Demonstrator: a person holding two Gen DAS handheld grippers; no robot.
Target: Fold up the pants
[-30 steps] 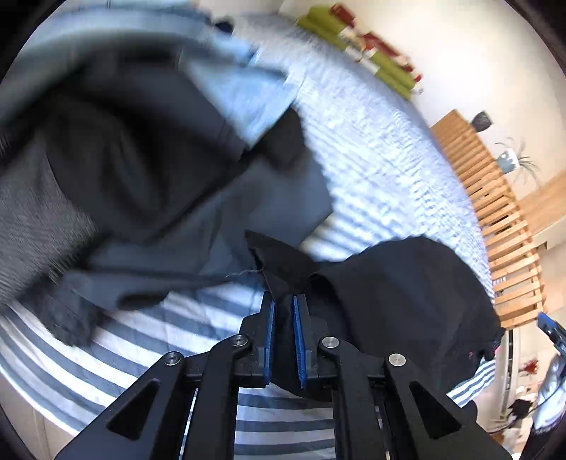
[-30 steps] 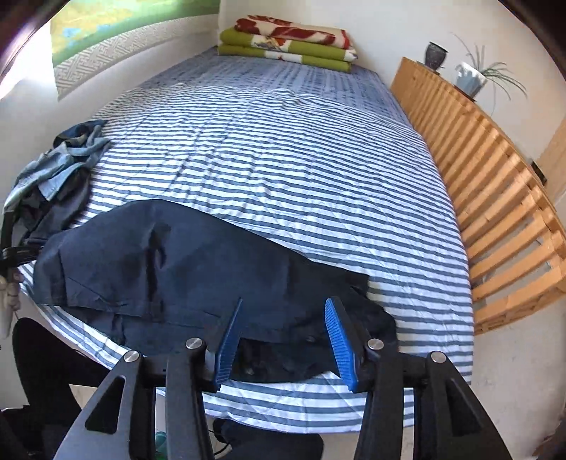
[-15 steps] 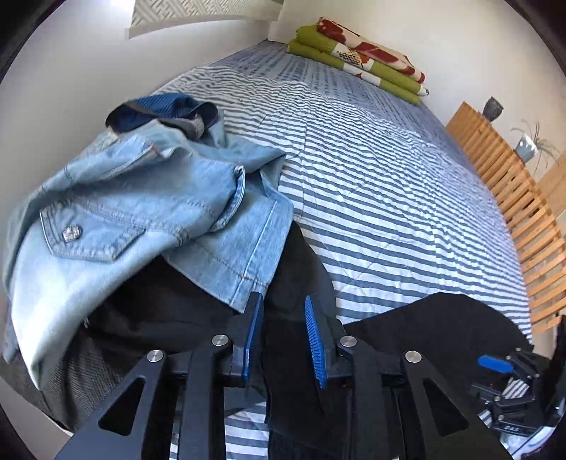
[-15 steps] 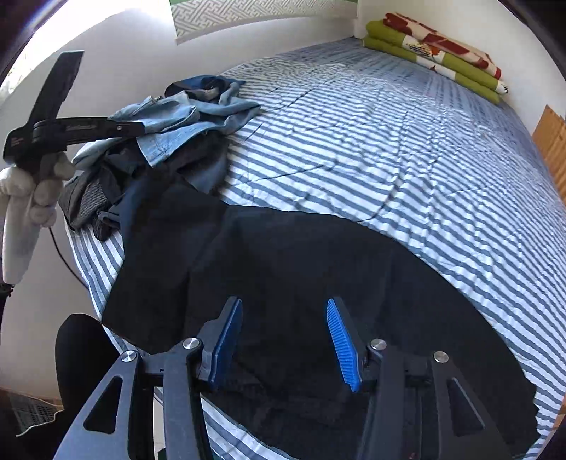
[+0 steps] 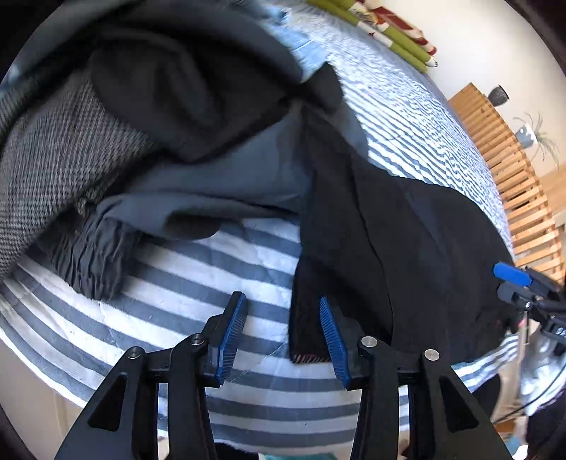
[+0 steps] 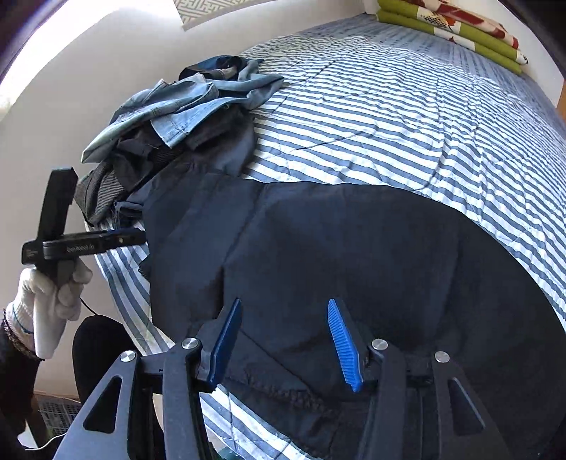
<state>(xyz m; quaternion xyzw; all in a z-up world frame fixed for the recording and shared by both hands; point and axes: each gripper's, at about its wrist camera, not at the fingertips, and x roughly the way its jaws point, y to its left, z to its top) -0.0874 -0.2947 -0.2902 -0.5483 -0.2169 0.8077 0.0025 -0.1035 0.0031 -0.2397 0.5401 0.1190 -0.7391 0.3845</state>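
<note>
Dark navy pants (image 6: 353, 254); blue-and-white striped bedsheet (image 6: 406, 116); blue-padded tongs (image 6: 284, 339).

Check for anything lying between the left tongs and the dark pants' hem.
Nothing visible is in the way. The left tongs, jaws just opened, hang over striped bedding with the dark pants hem at the right pad; the clothes pile lies beyond.

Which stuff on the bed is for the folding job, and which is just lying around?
For the job:
dark pants, spread flat on the striped bed
left gripper, jaws just opened, at a pant-leg hem
right gripper, open over the pants

Just lying about:
clothes pile
folded blankets
striped bed cover
</note>
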